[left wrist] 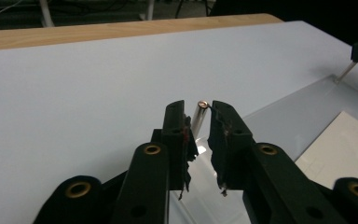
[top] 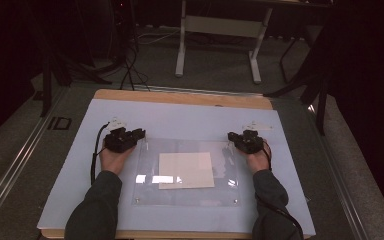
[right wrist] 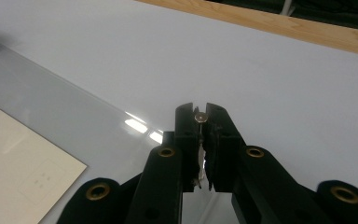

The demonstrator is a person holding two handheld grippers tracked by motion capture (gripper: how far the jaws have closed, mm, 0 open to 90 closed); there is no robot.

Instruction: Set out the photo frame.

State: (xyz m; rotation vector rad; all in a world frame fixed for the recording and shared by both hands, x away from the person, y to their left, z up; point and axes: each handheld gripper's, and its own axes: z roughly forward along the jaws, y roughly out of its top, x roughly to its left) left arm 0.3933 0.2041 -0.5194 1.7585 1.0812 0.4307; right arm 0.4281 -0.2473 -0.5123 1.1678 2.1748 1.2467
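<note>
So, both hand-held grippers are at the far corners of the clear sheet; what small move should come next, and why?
Probably lift both together, slowly. The left hand-held gripper has its jaws around a small metal pin at the clear sheet corner, and the right hand-held gripper is shut on its pin. An even raise should keep the sheet level over the paper.
</note>
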